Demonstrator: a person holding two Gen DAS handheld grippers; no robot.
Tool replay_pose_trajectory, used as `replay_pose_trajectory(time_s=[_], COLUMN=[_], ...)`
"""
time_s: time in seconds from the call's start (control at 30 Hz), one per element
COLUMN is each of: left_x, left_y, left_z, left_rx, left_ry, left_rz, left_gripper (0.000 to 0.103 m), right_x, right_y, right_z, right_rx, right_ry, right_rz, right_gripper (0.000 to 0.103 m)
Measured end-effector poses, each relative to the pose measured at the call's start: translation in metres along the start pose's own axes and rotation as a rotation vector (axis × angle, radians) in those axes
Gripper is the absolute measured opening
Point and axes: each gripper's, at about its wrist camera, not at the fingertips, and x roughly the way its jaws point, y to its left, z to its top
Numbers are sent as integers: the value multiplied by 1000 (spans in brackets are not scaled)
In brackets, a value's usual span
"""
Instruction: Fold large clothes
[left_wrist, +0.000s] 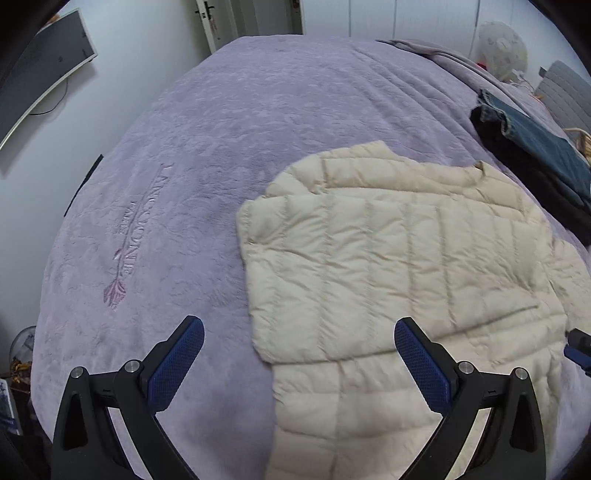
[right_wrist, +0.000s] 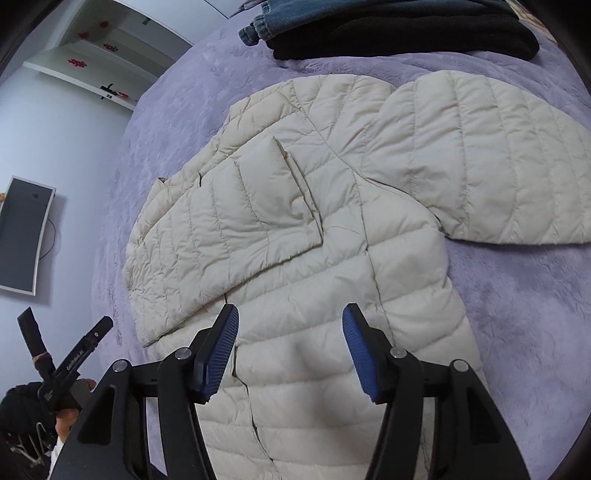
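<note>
Wide bed (left_wrist: 229, 122) under a lilac plush blanket (right_wrist: 517, 314), embroidered lettering and a leaf motif (left_wrist: 123, 254) stitched toward its left side in the left wrist view. Spread flat across the near right part of that blanket, a cream quilted puffer jacket (right_wrist: 332, 266), front side up. One sleeve (right_wrist: 236, 206) folded inward over the chest, cuff close to the centre opening; the other sleeve (right_wrist: 491, 158) stretched out to the right, lying on the blanket. Centre opening (right_wrist: 373, 266) running from the chest down toward the near hem.

Beyond the jacket at the far right, apart from it, a stack of folded clothes: denim (left_wrist: 539, 136) atop a black garment (right_wrist: 406, 33). On the wall to the left, a dark screen (right_wrist: 22, 236) with a pale frame; farther back, a white door (left_wrist: 212, 22).

Hovering over the lower body of the jacket, right gripper (right_wrist: 290, 314), blue pads spread, nothing between them, no contact with the fabric. Left gripper (left_wrist: 299, 325) likewise spread wide and empty, one fingertip over bare blanket, the other over the jacket's near left edge. At the lower left of the right wrist view, the left gripper's black body seen from outside, gripped by a hand (right_wrist: 66, 417).
</note>
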Motion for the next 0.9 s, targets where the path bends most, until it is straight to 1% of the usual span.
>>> replay_pose_trajectory(time_s=[0.03,0.07,0.13,0.2,0.3,0.47,0.6,0.77,0.9], left_x=[-4,-8,-14,-16,-17,-21,-23,-23,-23], left_y=[-11,-22,-44,-63,-92,-140,-174,-209,-231], left_z=[-4,-8,-14,-19,-24,-31,-34,-38,-41], left_rx=[14,24,42,61,77,145,197,233,263], left_ry=[8,14,25,42,72,82,89,107,113], left_rz=[-14,-30,-56,-84,-117,-148,-165,-187,-196], left_gripper=[103,103,103,103,103,103,103,103,103], right_x=[-5,-11,-21,-31,-48,-69,-78,-85,-86], right_y=[-5,-9,-21,-34,-59,-108,-141,-181,-215], right_z=[-2,-4,-7,-10,-12,-15,-18,-21,-16], right_rx=[10,19,38,66,118,226,278,381,474], right_ry=[-2,-5,-9,-18,-47,-93,-113,-153,-157], right_rz=[6,10,6,9,6,3,4,15,42], right_gripper=[74,76,76,81,84,86,86,86,86])
